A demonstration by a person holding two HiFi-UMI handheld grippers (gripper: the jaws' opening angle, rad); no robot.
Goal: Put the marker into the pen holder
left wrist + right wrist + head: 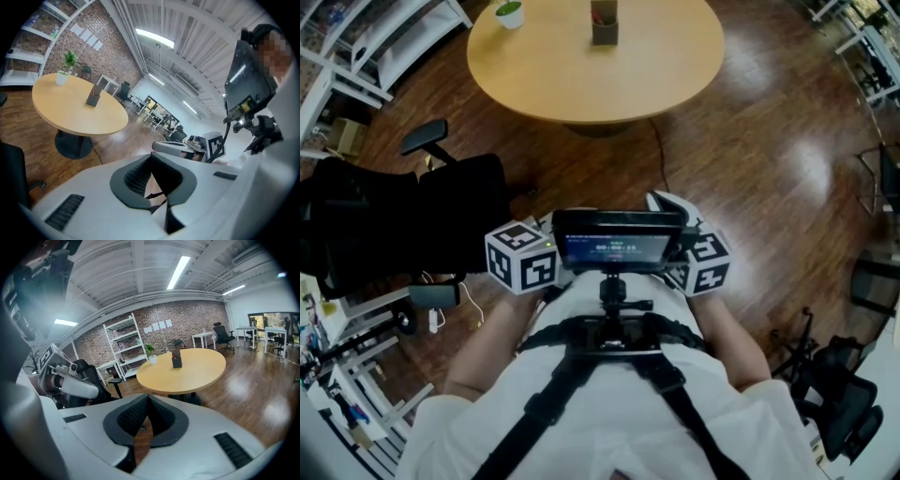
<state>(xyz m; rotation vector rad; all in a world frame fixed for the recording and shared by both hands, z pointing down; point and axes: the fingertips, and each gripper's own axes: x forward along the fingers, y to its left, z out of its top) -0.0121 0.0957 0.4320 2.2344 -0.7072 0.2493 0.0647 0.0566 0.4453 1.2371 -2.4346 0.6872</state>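
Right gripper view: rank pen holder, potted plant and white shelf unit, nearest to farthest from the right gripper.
1. Pen holder: middle of the round table, straight ahead.
2. Potted plant: table's far edge, left of the holder.
3. White shelf unit: beyond the table on the left, against the brick wall.

In the head view a chest-mounted screen (617, 242) covers most of the left hand-held gripper (151, 161) and the right hand-held gripper (148, 399). The top edge cuts off the pen holder (604, 25) and the far side of the worktop (581, 89). The holder's contents are too small to tell.
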